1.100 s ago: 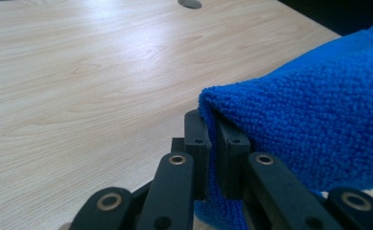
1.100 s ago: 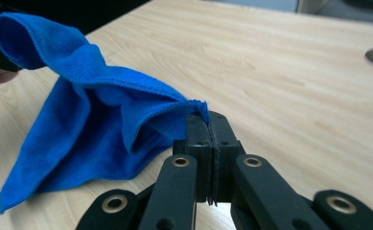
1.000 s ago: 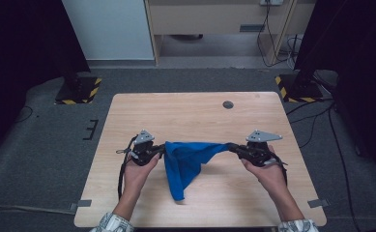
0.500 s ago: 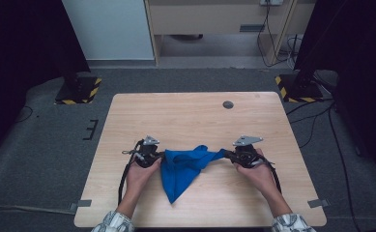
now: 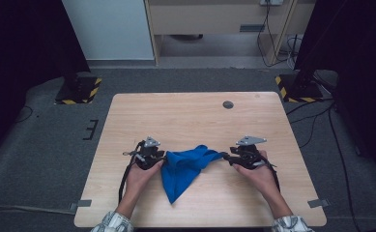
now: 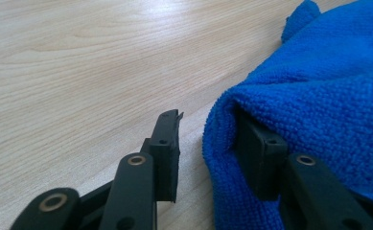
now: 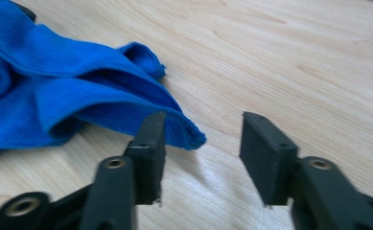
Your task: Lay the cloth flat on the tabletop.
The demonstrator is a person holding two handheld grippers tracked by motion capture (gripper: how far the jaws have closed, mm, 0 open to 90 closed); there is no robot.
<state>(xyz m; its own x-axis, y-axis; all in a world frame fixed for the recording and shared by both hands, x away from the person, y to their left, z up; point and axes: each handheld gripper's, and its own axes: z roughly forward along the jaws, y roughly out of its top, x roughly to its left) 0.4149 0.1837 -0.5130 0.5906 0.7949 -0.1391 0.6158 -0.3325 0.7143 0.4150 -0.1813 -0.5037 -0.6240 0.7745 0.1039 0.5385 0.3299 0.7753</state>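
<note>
A blue cloth [image 5: 183, 166] lies crumpled on the wooden table [image 5: 176, 111], between my two grippers, with a pointed end toward the front edge. My left gripper [image 5: 162, 157] sits at the cloth's left end. In the left gripper view its jaws [image 6: 208, 124] have just been opening; the cloth [image 6: 318, 96] drapes loosely over one jaw and its edge lies in the gap, unpinched. My right gripper [image 5: 224, 155] is at the cloth's right end. In the right gripper view its jaws [image 7: 203, 120] have just been opening too, and the cloth's corner [image 7: 54, 86] rests on the table behind one jaw.
A small dark round grommet [image 5: 228, 104] sits in the tabletop at the back right. Stands with yellow-and-black striped bases [image 5: 79, 89] are on the floor beyond both back corners. Bare wood stretches behind the cloth.
Both hands came down to the table. The cloth, held stretched between the shut grippers, now lies slack on the wood. Both grippers' jaws have opened and let it go.
</note>
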